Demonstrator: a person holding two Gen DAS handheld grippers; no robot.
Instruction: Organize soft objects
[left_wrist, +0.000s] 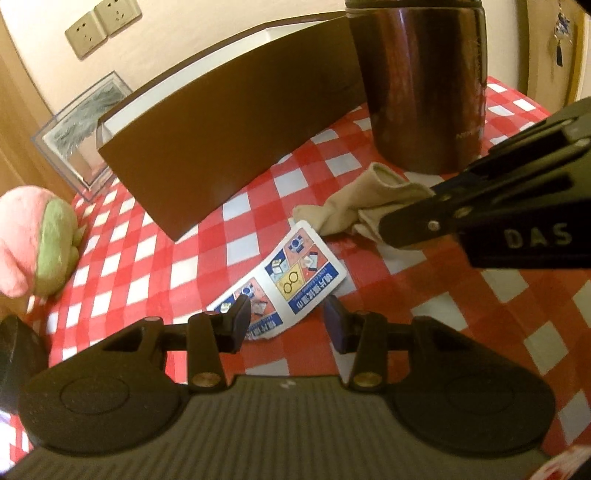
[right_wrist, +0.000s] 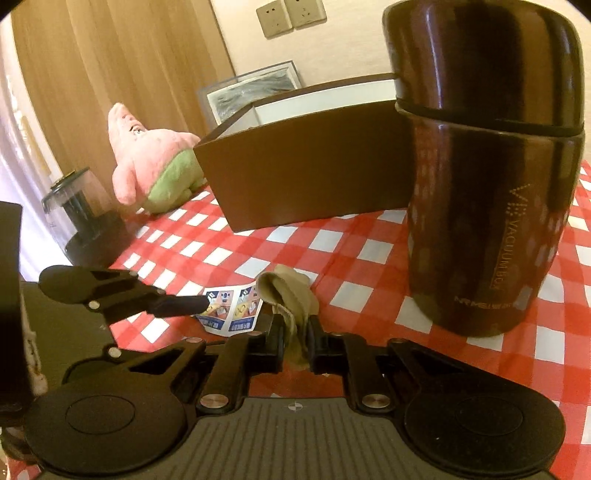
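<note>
A beige sock (left_wrist: 354, 206) lies on the checked tablecloth beside a printed wipe packet (left_wrist: 284, 280). My right gripper (right_wrist: 295, 336) is shut on the sock (right_wrist: 291, 299), and its arm shows in the left wrist view (left_wrist: 399, 221). My left gripper (left_wrist: 284, 321) is open and empty just above the packet; it shows in the right wrist view (right_wrist: 201, 304) over the packet (right_wrist: 232, 310). A pink and green starfish plush (right_wrist: 155, 166) lies at the far left by the brown open box (right_wrist: 310, 173), and it shows in the left wrist view too (left_wrist: 33, 243).
A tall dark-brown vacuum flask (right_wrist: 491, 177) stands right of the sock, close to the right gripper. A clear acrylic case (left_wrist: 81, 133) stands behind the brown box (left_wrist: 229, 140). A dark jar with a clear lid (right_wrist: 79, 206) stands at the table's left edge.
</note>
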